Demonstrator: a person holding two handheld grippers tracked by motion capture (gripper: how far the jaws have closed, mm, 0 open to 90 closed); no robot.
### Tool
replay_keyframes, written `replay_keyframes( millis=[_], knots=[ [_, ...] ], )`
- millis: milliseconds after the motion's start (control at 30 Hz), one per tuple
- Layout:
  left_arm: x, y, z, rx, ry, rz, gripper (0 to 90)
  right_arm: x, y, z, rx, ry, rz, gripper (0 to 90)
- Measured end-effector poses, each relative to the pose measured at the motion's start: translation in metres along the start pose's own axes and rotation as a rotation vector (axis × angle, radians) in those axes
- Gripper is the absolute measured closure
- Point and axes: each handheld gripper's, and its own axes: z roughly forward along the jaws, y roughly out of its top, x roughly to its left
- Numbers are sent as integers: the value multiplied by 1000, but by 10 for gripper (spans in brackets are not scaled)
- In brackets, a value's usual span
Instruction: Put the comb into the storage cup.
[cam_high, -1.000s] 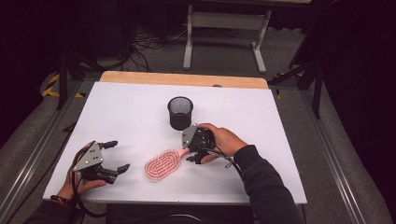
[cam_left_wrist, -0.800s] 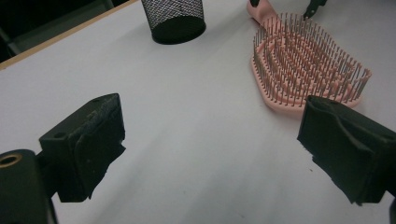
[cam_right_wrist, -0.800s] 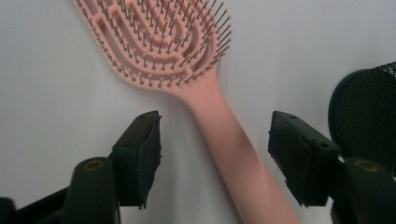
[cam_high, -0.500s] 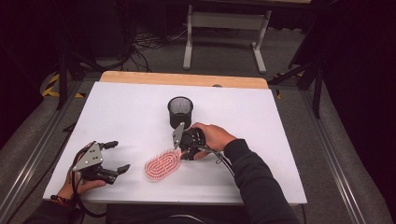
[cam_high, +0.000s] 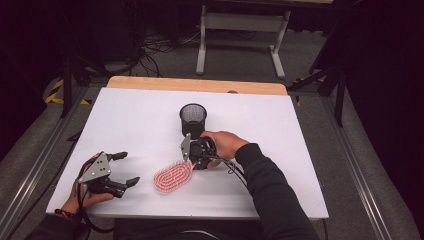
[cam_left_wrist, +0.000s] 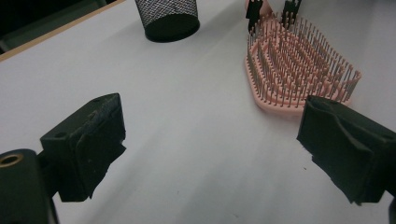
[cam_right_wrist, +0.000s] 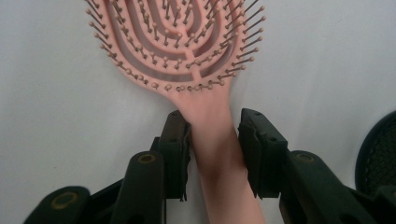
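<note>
High view: my pink hairbrush (cam_high: 172, 176) lies bristles-up on the white desk (cam_high: 125, 120), just in front of the black mesh cup (cam_high: 193, 118), probably its destination. My right hand-held gripper (cam_high: 192, 156) sits at the brush's handle end, between brush and cup; my left hand-held gripper (cam_high: 125, 169) rests well left of the brush.

Left gripper view: my jaws stand wide apart with nothing between them, waiting; the hairbrush (cam_left_wrist: 296, 70) and cup (cam_left_wrist: 167, 18) lie beyond.

Right gripper view: my jaws bracket the handle (cam_right_wrist: 217, 154) on both sides, narrowed close to it. Whether the pads (cam_right_wrist: 176, 154) already press it, I cannot tell.
</note>
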Motion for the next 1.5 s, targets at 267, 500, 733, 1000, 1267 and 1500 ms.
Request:
replay_keyframes(
  millis=[267, 500, 733, 1000, 1267, 1500],
  knots=[
    [0, 0, 0, 2, 0, 2, 87, 3, 2, -1, 2, 16, -31, 690],
    [1, 0, 0, 2, 3, -4, 88, 10, 2, -1, -34, -5, -37, 699],
    [3, 0, -1, -7, 12, -17, 88, 19, -7, -1, -126, -37, 26, 700],
    [4, 1, -1, -17, 15, -28, 89, 28, -14, -1, -185, -78, 49, 701],
    [5, 1, -2, -21, 14, -35, 89, 33, -17, -4, -243, -139, 74, 701],
    [5, 0, -2, -28, 18, -42, 90, 35, -20, -10, -314, -201, 98, 702]
  ],
)
